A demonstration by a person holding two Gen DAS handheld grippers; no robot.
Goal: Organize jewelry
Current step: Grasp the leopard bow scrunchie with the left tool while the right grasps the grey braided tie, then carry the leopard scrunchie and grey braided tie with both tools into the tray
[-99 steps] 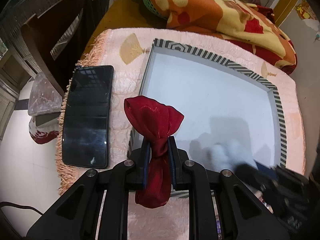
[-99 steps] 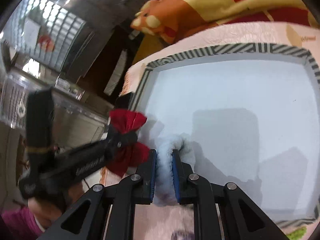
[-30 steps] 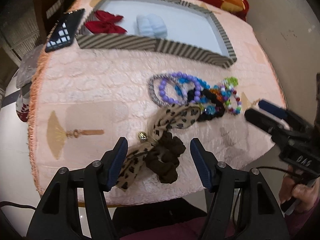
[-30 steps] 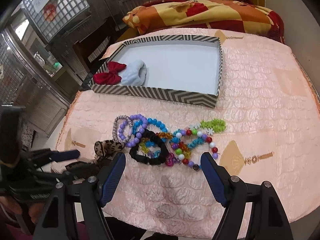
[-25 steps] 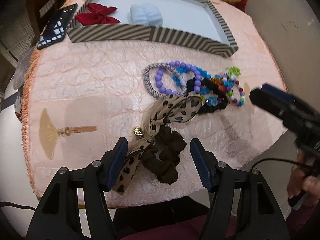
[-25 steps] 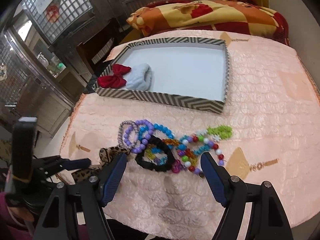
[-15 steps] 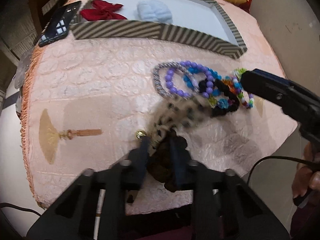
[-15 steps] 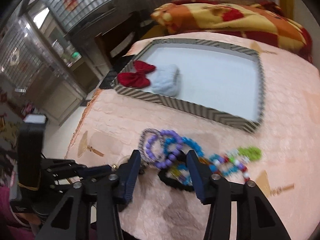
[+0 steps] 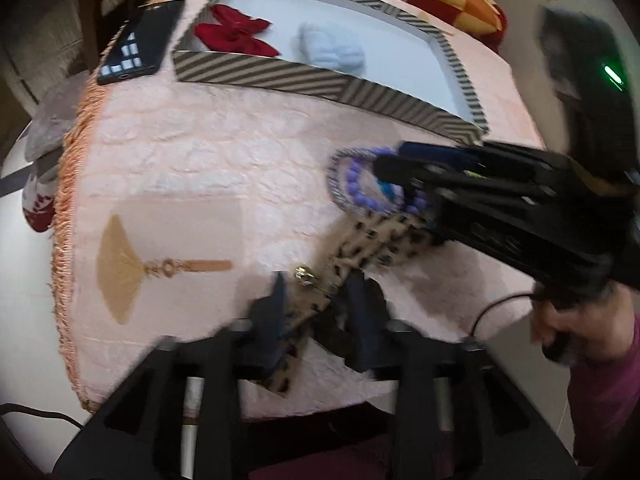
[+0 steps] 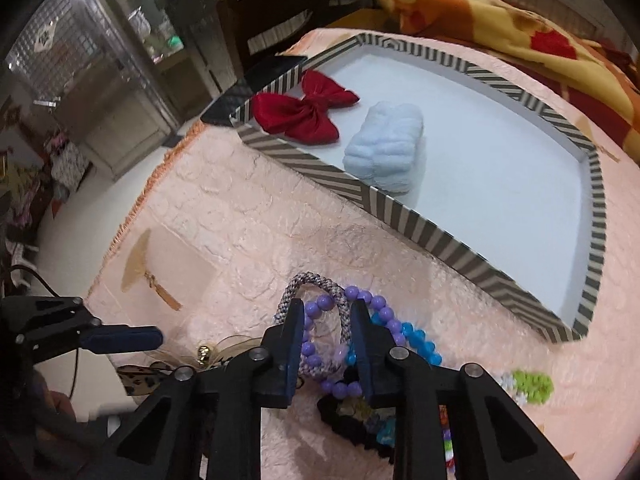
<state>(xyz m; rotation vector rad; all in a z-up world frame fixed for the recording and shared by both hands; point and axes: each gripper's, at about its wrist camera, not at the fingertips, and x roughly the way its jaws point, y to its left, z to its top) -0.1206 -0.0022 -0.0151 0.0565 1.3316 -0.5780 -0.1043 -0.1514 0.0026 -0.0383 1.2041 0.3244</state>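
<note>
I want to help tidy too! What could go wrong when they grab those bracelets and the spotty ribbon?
The purple bead bracelet lies tangled with the grey woven bracelet and blue beads, so the right hand-held gripper may lift several at once. The leopard-print ribbon runs under the right one, so the left hand-held gripper pulling it could drag beads along. The pile sits near the table edge, so pieces might fall.

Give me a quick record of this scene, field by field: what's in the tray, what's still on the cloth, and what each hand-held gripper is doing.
Tray: striped-rim tray on pink textured cloth
In tray: red satin bow, light blue fluffy scrunchie
On cloth: purple bead bracelet, grey braided bracelet, leopard-print ribbon, black phone
Left hand-held gripper: jaws around the ribbon, blurred
Right hand-held gripper: open, jaws astride the bracelets
</note>
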